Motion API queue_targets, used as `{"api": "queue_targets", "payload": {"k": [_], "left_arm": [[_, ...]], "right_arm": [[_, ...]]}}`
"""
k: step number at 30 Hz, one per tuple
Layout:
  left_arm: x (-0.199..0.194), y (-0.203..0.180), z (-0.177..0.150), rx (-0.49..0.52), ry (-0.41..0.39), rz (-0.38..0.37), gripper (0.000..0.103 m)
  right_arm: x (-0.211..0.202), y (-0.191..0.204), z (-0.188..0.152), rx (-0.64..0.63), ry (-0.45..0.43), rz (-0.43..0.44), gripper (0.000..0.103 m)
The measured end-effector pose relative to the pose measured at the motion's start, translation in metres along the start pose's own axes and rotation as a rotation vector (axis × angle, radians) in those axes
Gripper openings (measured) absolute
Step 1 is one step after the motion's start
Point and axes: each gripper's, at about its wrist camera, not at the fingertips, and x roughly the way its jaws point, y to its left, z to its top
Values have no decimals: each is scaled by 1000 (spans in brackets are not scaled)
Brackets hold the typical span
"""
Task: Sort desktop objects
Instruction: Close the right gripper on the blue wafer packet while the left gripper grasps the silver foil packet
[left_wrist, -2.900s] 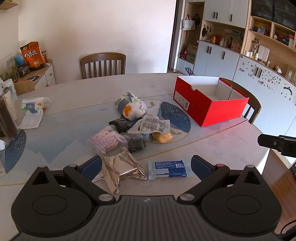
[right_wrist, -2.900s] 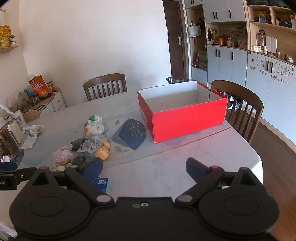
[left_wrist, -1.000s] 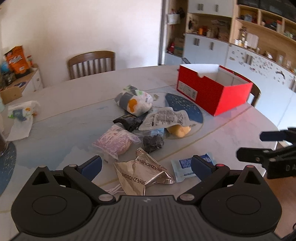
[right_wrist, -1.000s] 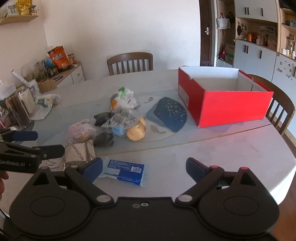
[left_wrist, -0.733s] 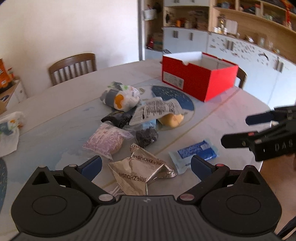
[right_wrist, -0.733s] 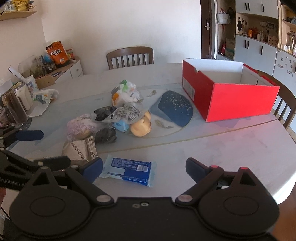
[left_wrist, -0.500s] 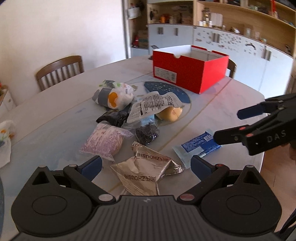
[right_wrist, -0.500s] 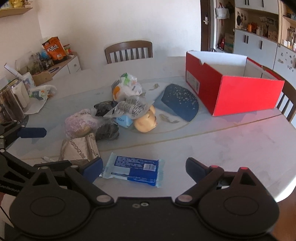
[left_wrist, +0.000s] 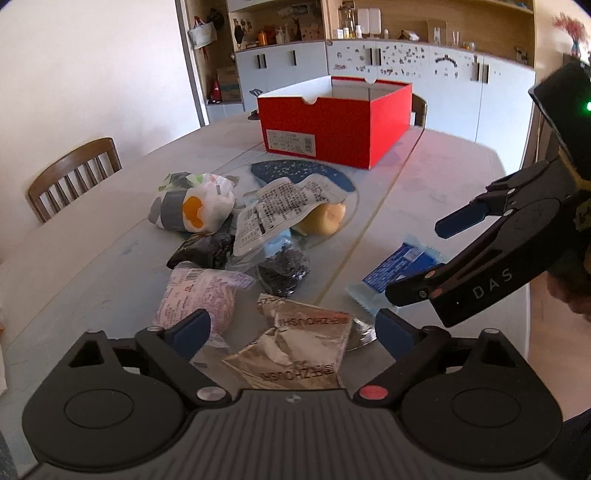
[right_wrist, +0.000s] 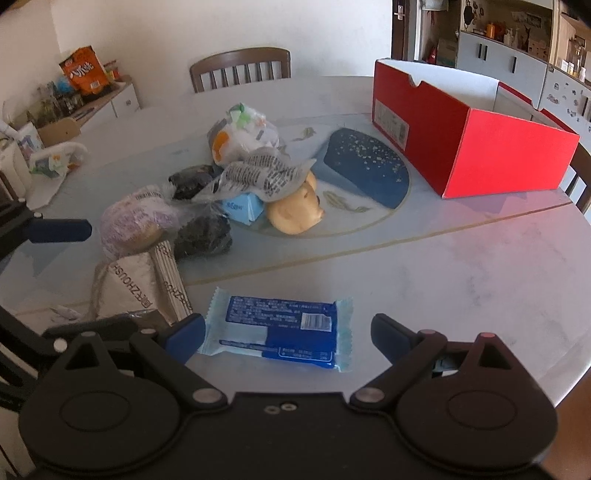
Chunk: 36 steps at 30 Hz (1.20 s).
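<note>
A crumpled silver snack packet (left_wrist: 303, 343) lies on the table between the fingers of my left gripper (left_wrist: 290, 328). Its jaws are closing, and the pads stand clear of the packet. My right gripper (right_wrist: 288, 332) is open and straddles a flat blue packet (right_wrist: 280, 325) near the table's front edge. From the left wrist view, the right gripper (left_wrist: 424, 258) hovers over that blue packet (left_wrist: 399, 262). Behind lie a purple packet (left_wrist: 199, 299), a white bag (left_wrist: 195, 210), a printed pouch (left_wrist: 280, 210), black packets (left_wrist: 284, 269) and a yellow toy (right_wrist: 295, 214). An open red box (right_wrist: 498, 162) stands at the far right.
A dark blue patch (right_wrist: 365, 173) marks the round table's middle. A wooden chair (right_wrist: 240, 68) stands at the far side and another behind the box. At far left, a sideboard (right_wrist: 92, 99) holds snacks and a white bag (right_wrist: 55, 158) lies nearby. The table edge (right_wrist: 554, 369) is close at right.
Both grippers have sunk toward the table and closed in on the silver and blue packets. The left view has rolled, and the right gripper now looms larger in it.
</note>
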Motion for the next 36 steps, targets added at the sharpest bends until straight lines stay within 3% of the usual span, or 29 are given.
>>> {"api": "queue_targets", "payload": {"k": [5, 10, 22, 27, 36], "left_arm": [[5, 1, -4, 9, 8, -30, 91], [9, 2, -4, 14, 17, -53, 79], [17, 0, -4, 26, 39, -66, 63], [20, 0, -3, 18, 55, -69, 53], [21, -3, -2, 6, 61, -68, 46]], "right_arm": [[10, 6, 0, -7, 21, -15, 97], [18, 9, 0, -15, 39, -33, 97], [24, 10, 1, -6, 54, -28, 95], [22, 7, 4, 7, 47, -14, 87], [19, 4, 4, 22, 35, -1, 80]]}}
